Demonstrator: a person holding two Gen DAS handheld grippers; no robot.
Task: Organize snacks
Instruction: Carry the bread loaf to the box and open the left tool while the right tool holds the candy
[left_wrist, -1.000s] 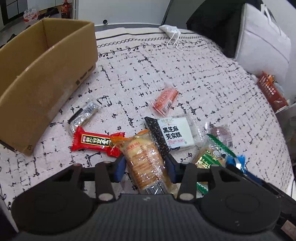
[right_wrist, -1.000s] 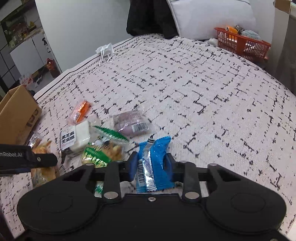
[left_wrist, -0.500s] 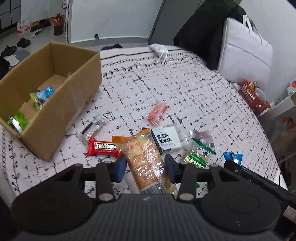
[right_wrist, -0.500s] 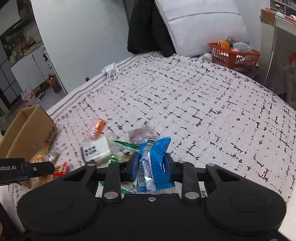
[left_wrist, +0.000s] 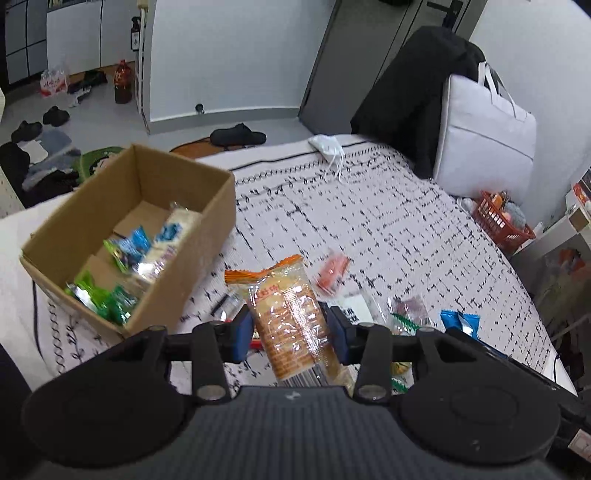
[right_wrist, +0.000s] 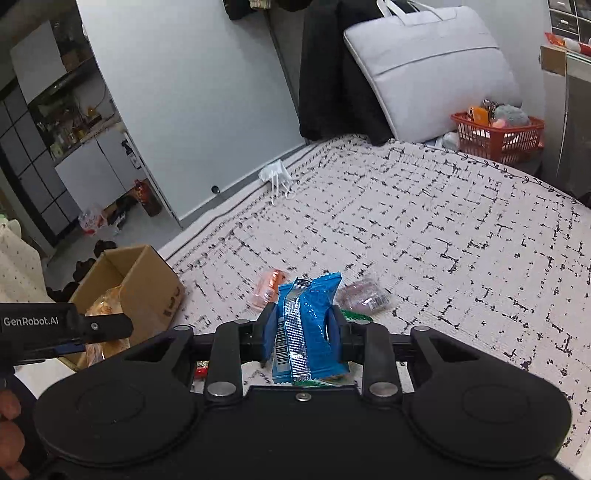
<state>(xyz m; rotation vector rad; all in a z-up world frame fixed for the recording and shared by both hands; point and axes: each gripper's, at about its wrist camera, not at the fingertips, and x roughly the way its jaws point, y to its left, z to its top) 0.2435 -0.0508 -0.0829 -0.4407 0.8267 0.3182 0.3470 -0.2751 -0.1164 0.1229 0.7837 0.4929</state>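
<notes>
My left gripper (left_wrist: 288, 330) is shut on an orange-topped pack of biscuits (left_wrist: 288, 314), held up above the patterned bedspread (left_wrist: 388, 229). The open cardboard box (left_wrist: 221, 195) sits to its left with several snack packs inside. My right gripper (right_wrist: 302, 332) is shut on a blue snack packet (right_wrist: 308, 325), also lifted off the bed. From the right wrist view the box (right_wrist: 147, 288) lies at the left, with the left gripper (right_wrist: 92, 326) and its biscuit pack in front of it. Loose snacks stay on the bed: an orange pack (left_wrist: 332, 271), a purple pack (right_wrist: 364, 295).
A white mask (left_wrist: 328, 146) lies at the far bed edge. A black garment and a grey-white bag (left_wrist: 484, 133) lean at the head of the bed, beside an orange basket (right_wrist: 498, 136). Shoes and clutter cover the floor beyond the box. A hand (right_wrist: 11, 424) shows at bottom left.
Both grippers have risen from the bed with their packs held. The box interior and the floor beyond have come into view, and the snacks on the bed look smaller and further below.
</notes>
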